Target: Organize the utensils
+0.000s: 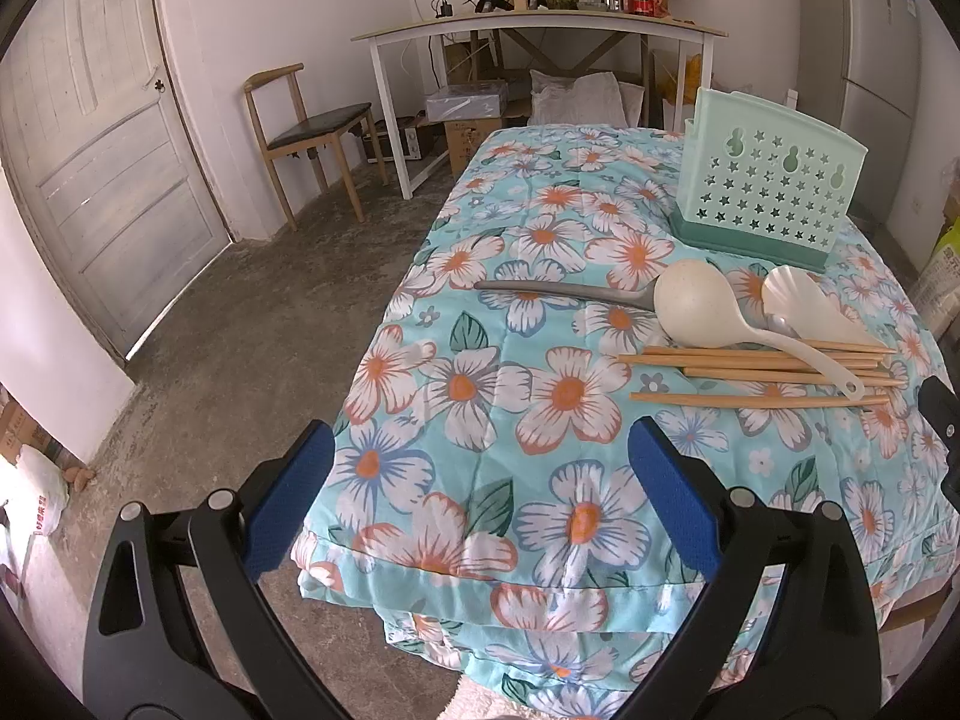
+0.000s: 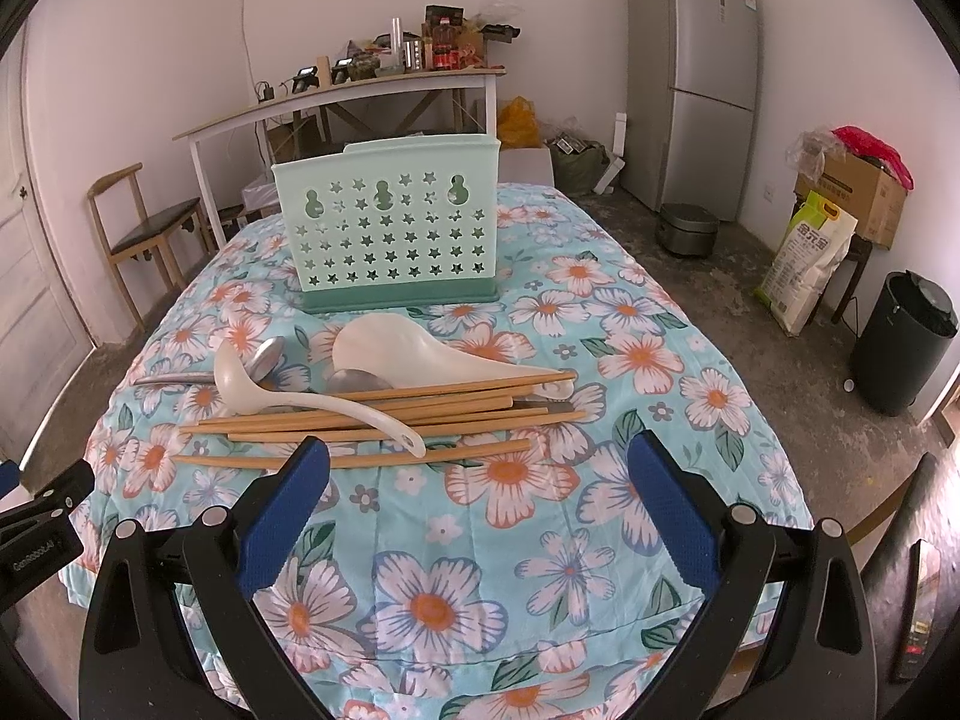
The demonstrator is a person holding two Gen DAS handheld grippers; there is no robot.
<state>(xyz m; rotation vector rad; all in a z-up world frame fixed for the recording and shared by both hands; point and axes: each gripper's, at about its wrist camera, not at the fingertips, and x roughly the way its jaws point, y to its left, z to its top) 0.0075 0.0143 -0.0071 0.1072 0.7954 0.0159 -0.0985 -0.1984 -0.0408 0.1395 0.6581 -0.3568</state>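
Both grippers gape before piled chopsticks (image 2: 384,420).

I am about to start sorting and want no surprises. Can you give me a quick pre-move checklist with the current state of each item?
1. Left gripper open and holding nothing: ok.
2. Right gripper open and holding nothing: ok.
3. Mint-green plastic utensil holder with star cutouts upright on the floral tablecloth: ok.
4. Holder compartments free inside: cannot tell, interior hidden.
5. Wooden chopsticks free to lift singly: not ok, the cream plastic ladle lies across several.
6. Grey metal spoon reachable: ok, though partly under the ladle.
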